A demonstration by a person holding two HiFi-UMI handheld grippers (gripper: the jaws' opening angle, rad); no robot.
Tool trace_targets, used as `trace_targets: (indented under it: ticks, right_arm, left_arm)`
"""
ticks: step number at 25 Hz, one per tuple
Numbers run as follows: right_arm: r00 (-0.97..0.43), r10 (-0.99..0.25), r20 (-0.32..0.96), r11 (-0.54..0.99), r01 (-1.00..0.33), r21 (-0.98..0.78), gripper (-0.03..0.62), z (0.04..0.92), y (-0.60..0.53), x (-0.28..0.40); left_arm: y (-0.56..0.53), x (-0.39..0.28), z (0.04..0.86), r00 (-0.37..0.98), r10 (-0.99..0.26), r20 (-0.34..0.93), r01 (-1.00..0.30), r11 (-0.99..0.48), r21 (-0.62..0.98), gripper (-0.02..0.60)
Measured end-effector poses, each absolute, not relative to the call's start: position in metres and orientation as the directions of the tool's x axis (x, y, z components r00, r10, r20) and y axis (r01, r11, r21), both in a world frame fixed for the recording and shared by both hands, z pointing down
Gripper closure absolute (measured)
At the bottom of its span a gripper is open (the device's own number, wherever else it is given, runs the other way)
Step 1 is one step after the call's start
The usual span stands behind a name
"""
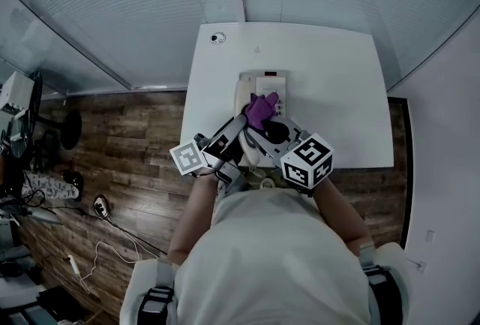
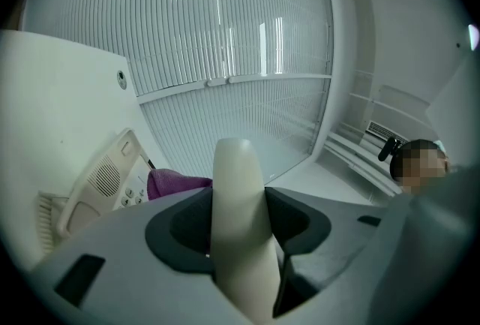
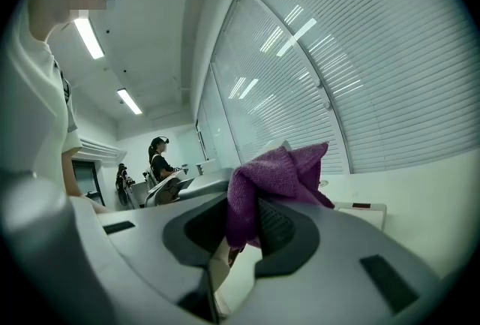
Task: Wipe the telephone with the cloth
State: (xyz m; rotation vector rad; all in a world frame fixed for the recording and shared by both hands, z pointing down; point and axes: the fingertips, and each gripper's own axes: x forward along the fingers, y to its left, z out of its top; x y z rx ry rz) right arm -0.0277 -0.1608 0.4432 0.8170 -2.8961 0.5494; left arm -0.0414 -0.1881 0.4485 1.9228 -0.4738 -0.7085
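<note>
Left gripper (image 2: 240, 230): jaws clamped on the cream handset (image 2: 234, 166), which is held up apart from the telephone base (image 2: 101, 181), probably to expose its faces. Right gripper (image 3: 251, 233): jaws pinching the purple cloth (image 3: 279, 175), bunched end forward for rubbing. The base sits near the front edge of the table (image 1: 337, 91), with bare room to the right and behind.

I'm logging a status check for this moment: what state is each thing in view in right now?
left gripper: shut on the handset.
handset: lifted off the base, clamped between the jaws.
right gripper: shut on the cloth.
purple cloth: bunched, held in the jaws.
telephone base: resting on the white table, handset off.
</note>
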Motion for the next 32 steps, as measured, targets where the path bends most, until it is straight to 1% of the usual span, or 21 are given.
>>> trace_targets:
  ticks: [7, 13, 32]
  right_arm:
    - [-0.858, -0.483, 0.175, 0.798, -0.513, -0.315, 0.496, 0.443, -0.159, -0.031]
    - [-0.872, -0.451, 0.190, 0.814, -0.489, -0.312, 0.496, 0.449, -0.153, -0.038]
    - [-0.875, -0.438, 0.206, 0.809, -0.484, -0.335, 0.496, 0.457, -0.157, -0.033]
  left_arm:
    - [-0.193, -0.051, 0.448, 0.740, -0.623, -0.254, -0.060, -0.436, 0.898, 0.360]
    - [-0.205, -0.069, 0.447, 0.694, -0.671, -0.263, -0.068, -0.425, 0.903, 0.360]
    - [-0.229, -0.077, 0.436, 0.672, -0.690, -0.270, -0.097, -0.443, 0.891, 0.361]
